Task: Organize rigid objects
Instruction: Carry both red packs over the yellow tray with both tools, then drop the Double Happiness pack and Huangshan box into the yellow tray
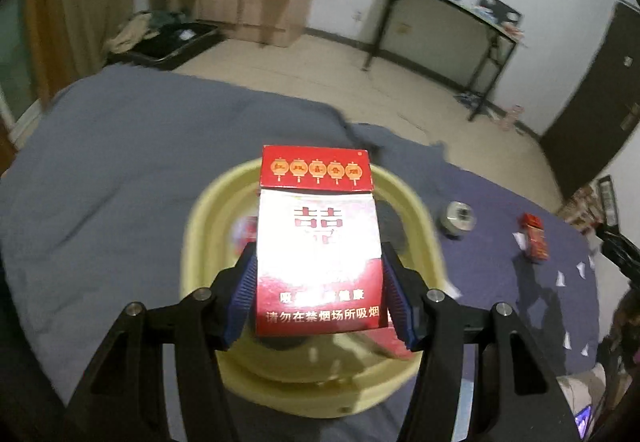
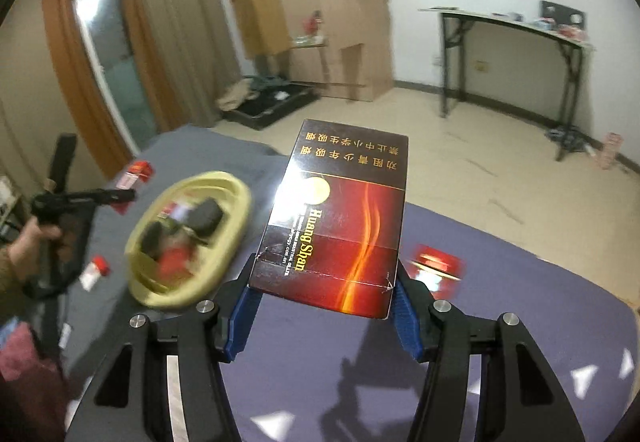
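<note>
My left gripper (image 1: 320,258) is shut on a red and white cigarette pack (image 1: 318,226), its blue pads pressing both long sides. The pack hangs over a yellow basin (image 1: 200,230) on the grey-blue bed cover. My right gripper (image 2: 326,270) is shut on a dark red Huang Shan box (image 2: 344,217), held above the cover to the right of the basin (image 2: 240,201). The basin holds several blurred red and black items. In the right wrist view the left gripper (image 2: 128,189) shows at far left, held by a hand (image 2: 28,246).
A silver round tin (image 1: 458,219) and a red pack (image 1: 534,238) lie on the cover right of the basin. Another red pack (image 2: 436,266) and a small red-white pack (image 2: 98,270) lie loose, with white paper scraps (image 2: 584,378). A folding table (image 2: 508,25) stands by the far wall.
</note>
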`<state>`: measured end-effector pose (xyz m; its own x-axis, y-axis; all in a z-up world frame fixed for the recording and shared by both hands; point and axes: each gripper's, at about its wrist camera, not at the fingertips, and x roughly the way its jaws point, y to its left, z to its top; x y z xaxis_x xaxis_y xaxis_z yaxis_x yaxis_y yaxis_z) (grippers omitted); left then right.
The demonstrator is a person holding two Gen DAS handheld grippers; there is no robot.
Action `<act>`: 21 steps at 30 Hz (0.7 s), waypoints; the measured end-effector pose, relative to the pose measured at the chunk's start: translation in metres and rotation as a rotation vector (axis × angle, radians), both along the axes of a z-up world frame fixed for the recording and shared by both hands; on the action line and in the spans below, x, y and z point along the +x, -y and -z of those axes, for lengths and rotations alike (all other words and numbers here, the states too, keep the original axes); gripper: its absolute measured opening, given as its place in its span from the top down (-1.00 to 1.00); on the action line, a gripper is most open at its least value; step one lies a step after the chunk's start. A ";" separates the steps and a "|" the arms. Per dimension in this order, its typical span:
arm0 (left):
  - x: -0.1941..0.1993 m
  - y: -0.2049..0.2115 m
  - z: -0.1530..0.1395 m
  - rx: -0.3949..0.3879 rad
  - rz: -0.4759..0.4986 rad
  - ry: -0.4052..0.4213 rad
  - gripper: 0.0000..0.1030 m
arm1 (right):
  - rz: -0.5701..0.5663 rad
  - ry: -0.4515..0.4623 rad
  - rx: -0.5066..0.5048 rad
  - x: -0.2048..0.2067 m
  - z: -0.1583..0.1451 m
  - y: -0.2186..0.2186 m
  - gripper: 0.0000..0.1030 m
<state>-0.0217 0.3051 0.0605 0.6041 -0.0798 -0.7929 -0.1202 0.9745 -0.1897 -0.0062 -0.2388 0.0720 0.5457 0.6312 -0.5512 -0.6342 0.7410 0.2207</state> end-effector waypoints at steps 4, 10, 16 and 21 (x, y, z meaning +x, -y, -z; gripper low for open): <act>0.001 -0.029 0.009 0.063 -0.089 -0.075 -0.15 | -0.137 -0.037 -0.032 0.001 -0.003 -0.064 -0.13; 0.004 -0.031 0.053 -0.010 -0.067 -0.173 -0.15 | -0.349 -0.124 -0.199 0.024 0.023 -0.180 -0.13; 0.010 -0.025 0.078 -0.007 -0.018 -0.226 -0.16 | -0.323 -0.172 -0.335 0.071 0.047 -0.265 -0.13; 0.032 -0.028 0.067 -0.006 0.034 -0.223 -0.16 | -0.321 -0.191 -0.403 0.086 0.059 -0.324 -0.13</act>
<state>0.0099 0.3331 -0.0064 0.4113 -0.1018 -0.9058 -0.1272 0.9776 -0.1677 0.0798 0.0850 0.0129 0.2267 0.4676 -0.8544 -0.8190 0.5663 0.0927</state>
